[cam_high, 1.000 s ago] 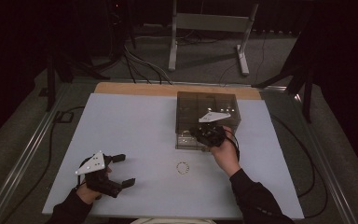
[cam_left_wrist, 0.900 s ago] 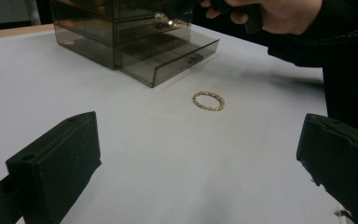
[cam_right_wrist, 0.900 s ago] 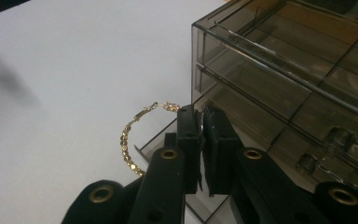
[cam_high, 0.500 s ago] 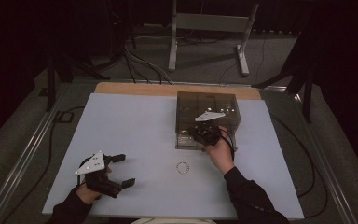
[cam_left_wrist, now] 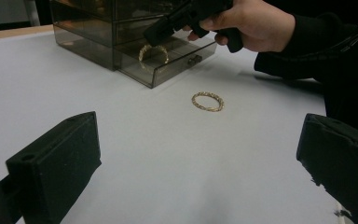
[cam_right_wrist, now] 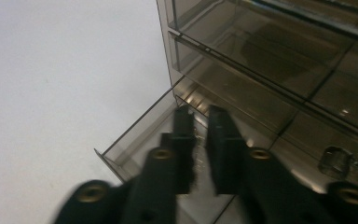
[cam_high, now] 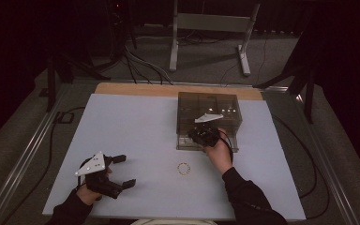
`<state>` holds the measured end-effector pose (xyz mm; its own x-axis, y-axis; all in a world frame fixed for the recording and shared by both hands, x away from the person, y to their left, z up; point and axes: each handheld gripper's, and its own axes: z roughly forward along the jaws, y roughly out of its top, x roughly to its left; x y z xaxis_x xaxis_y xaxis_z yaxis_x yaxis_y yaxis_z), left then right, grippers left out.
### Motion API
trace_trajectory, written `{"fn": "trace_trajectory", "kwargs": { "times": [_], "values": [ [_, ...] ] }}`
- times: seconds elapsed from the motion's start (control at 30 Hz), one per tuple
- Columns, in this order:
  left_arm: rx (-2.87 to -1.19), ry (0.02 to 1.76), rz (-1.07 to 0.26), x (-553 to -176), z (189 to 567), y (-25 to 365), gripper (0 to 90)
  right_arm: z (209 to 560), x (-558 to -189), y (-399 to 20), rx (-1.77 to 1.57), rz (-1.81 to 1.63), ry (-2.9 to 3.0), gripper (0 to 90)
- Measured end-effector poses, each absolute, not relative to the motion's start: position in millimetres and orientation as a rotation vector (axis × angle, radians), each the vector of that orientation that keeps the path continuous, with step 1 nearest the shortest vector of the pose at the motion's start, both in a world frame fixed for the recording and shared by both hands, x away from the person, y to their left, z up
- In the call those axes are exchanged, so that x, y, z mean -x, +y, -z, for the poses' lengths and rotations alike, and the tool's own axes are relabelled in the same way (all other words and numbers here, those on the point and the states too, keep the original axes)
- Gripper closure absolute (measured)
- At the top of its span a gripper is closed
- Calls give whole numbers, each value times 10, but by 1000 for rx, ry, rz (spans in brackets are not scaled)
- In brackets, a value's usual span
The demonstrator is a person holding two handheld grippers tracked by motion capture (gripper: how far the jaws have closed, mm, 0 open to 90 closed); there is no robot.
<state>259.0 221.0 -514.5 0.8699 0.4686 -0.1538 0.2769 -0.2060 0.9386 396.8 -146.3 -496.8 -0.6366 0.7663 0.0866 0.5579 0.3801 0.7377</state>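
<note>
Gold bracelet [cam_left_wrist: 153, 52] is being released into the open drawer [cam_left_wrist: 168, 63] by the right hand-held gripper [cam_right_wrist: 200, 126], whose jaws have just been parting slightly. It should be lifted straight out. The left hand-held gripper [cam_high: 117, 171] is being held open over the desk [cam_high: 136, 126].

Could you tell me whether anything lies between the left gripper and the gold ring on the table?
Nothing visible does. Bare white table runs from the open left gripper to the gold ring. The smoky drawer box and the right gripper sit beyond it.
</note>
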Motion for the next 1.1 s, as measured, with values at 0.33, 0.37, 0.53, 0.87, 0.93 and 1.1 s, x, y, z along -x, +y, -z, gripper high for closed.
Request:
{"fn": "trace_trajectory", "kwargs": {
  "times": [0.33, 0.37, 0.53, 0.87, 0.93, 1.1],
  "values": [
    [-1804, 564, -191, -2588, 5146, 2212, 6, 4843, -3886, -1445, -1158, -1200, 2360, 488],
    [-1804, 564, -191, -2588, 5144, 2212, 6, 4825, -3870, -1442, -1158, -1214, 2361, 448],
    [-1803, 565, -190, -2588, 5147, 2208, 6, 4739, -3775, -1429, -1148, -1264, 2369, 262],
    [-1800, 565, -188, -2588, 5145, 2208, 6, 4693, -3535, -1429, -1105, -1309, 2394, 133],
    [-1802, 563, -188, -2588, 5146, 2207, 6, 4700, -3493, -1441, -1107, -1320, 2395, 109],
    [-1801, 563, -187, -2589, 5147, 2207, 6, 4730, -3374, -1465, -1084, -1314, 2414, 71]
  ]
}}
